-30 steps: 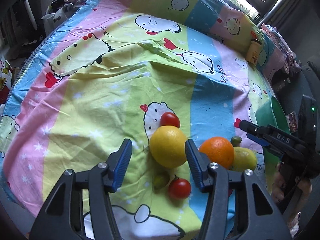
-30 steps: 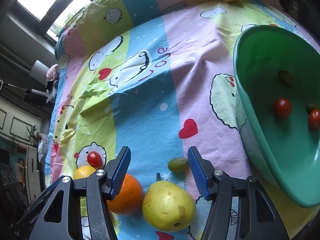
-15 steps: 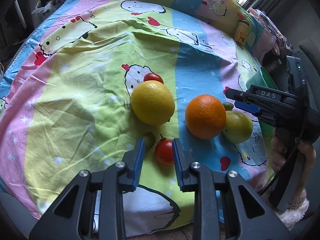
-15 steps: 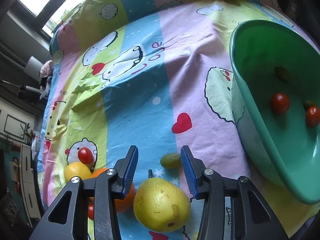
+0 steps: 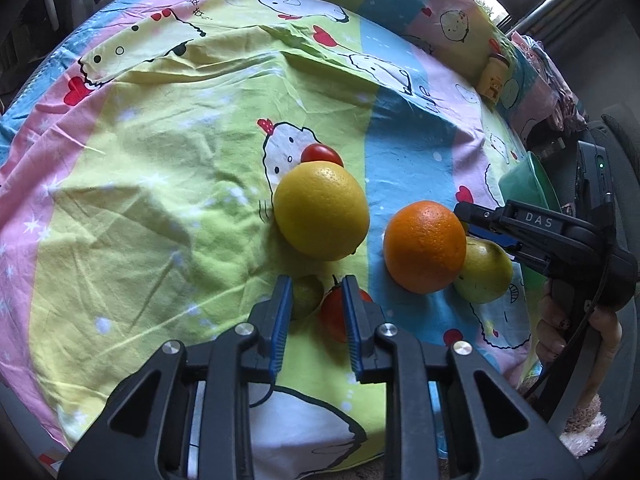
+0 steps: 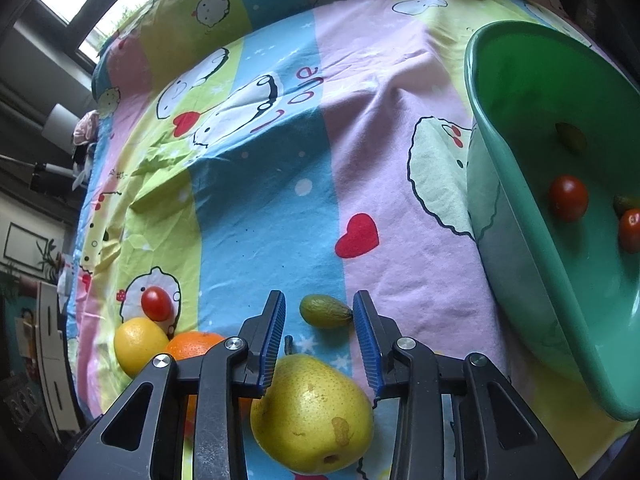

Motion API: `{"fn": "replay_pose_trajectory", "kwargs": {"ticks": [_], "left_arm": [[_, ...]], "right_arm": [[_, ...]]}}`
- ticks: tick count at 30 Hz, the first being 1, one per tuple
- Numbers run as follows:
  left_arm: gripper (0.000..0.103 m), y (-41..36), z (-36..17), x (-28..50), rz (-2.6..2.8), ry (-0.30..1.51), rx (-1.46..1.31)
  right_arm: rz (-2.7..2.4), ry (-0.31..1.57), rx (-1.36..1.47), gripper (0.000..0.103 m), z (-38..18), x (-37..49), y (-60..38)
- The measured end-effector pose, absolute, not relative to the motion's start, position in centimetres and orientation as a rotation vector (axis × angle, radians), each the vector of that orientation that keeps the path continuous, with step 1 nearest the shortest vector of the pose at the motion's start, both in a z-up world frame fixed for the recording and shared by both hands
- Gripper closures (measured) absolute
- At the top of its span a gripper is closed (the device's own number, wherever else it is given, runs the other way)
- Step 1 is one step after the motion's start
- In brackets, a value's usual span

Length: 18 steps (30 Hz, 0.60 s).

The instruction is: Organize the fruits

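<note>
Partly between the left gripper's (image 5: 316, 282) just-closing jaws, the soft cherry tomato (image 5: 332, 314) should be pinched lightly across its middle; whether it is gripped cannot be told.

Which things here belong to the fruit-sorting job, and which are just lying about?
Belong: green basin, lemon, orange, pear, cherry tomato at the left gripper, small green fruit at the right gripper.

Lying about: yellow jar, cartoon bedsheet.

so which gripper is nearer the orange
Right. The right gripper reaches in just beside the orange, its fingertips at the orange's far edge. The left gripper sits lower, jaws around a cherry tomato.
</note>
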State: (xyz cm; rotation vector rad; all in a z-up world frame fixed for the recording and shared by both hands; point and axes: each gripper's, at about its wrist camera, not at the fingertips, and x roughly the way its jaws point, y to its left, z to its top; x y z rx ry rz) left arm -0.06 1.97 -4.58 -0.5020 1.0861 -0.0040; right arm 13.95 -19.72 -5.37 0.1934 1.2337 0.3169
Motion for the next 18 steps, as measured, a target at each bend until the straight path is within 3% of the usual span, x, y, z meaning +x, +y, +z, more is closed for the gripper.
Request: {"fn": "replay_pose_trajectory", "kwargs": {"ticks": [12, 18], "left_arm": [[0.075, 1.29, -4.50, 0.11, -0.026, 1.095, -0.506], [0.080, 1.70, -4.43, -0.19, -0.007, 1.097, -0.522]], "right_arm": [[0.305, 1.233, 0.156, 0.073, -5.84, 14.14, -19.06], [0.317, 1.225, 0.151, 0.074, -5.88, 14.11, -18.73]]}}
